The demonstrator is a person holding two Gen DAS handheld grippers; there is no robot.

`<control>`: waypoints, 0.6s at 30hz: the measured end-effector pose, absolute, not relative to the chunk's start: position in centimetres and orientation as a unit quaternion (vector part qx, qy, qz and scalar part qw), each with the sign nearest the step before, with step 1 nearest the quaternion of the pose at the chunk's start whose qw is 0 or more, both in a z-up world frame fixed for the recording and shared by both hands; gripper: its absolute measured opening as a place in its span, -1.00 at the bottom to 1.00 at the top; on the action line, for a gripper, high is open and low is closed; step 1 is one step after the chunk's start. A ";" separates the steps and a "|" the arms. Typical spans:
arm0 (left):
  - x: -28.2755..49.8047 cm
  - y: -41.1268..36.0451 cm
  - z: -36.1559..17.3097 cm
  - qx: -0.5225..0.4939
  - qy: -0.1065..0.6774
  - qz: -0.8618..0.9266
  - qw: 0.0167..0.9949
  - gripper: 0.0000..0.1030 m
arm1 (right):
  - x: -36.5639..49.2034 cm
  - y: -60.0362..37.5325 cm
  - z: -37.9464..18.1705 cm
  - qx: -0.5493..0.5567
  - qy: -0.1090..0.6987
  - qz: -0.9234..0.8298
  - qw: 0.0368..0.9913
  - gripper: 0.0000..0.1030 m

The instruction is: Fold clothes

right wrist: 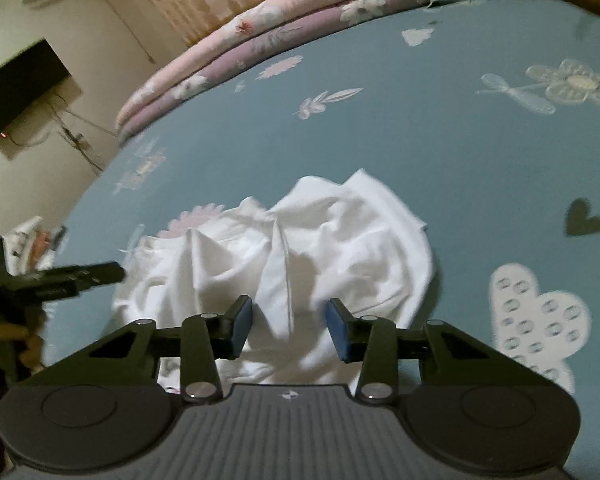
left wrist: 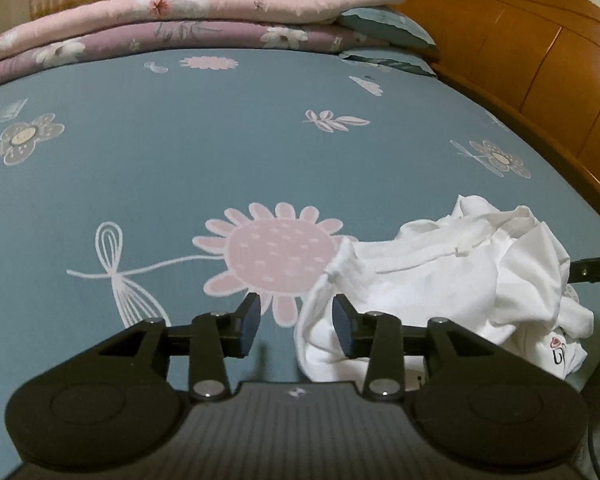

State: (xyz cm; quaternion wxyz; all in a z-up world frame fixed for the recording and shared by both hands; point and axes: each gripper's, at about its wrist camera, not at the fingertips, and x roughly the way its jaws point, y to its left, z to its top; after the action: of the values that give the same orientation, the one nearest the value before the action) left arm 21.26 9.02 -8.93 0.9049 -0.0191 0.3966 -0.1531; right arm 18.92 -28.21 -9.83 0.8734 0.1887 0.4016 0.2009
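Observation:
A crumpled white garment (left wrist: 440, 276) lies on the blue flowered bed sheet (left wrist: 180, 184), with a small printed logo near its lower right corner. My left gripper (left wrist: 298, 324) hangs open over the garment's left edge; the cloth lies between the jaws, and the pads do not press on it. In the right wrist view the same garment (right wrist: 340, 240) is bunched in ridges. My right gripper (right wrist: 288, 320) is open above its near side, with a raised fold running between the fingers, untouched by the pads. The left gripper (right wrist: 80, 276) shows at the garment's left side.
Folded pink and purple quilts (left wrist: 188, 20) are stacked along the far side of the bed. A wooden headboard (left wrist: 540, 48) rises at the right, with teal pillows (left wrist: 384, 28) against it. A dark wall-mounted screen (right wrist: 20, 88) hangs beyond the bed's left side.

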 end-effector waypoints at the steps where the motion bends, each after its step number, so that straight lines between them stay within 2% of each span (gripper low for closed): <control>1: 21.2 9.1 -9.1 -0.019 0.398 -0.153 0.904 -0.21 | 18.7 -27.8 -9.5 0.180 0.394 0.208 0.877 -0.11; 9: 20.7 9.4 -9.7 -0.024 0.408 -0.157 0.899 -0.21 | 18.2 -24.7 -7.3 0.131 0.354 0.273 0.885 -0.11; 11: 20.5 9.4 -9.6 -0.027 0.407 -0.162 0.899 -0.20 | 18.7 -24.4 -7.5 0.140 0.363 0.282 0.877 -0.24; 13: 20.3 9.4 -9.4 -0.025 0.405 -0.166 0.899 -0.18 | 18.6 -24.5 -7.4 0.136 0.364 0.282 0.877 -0.69; 16: 19.9 9.4 -9.2 -0.019 0.404 -0.174 0.898 -0.07 | 18.2 -25.0 -6.5 0.119 0.361 0.270 0.885 -0.86; 18: 19.8 9.3 -9.2 -0.017 0.403 -0.180 0.897 -0.07 | 18.0 -25.8 -5.7 0.108 0.353 0.250 0.895 -0.88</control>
State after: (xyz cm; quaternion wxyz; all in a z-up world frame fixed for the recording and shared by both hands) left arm 19.77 9.25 -9.15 0.8969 -0.0175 0.4035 -0.1801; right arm 18.01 -25.77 -5.68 0.8951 0.1081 0.3534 0.2496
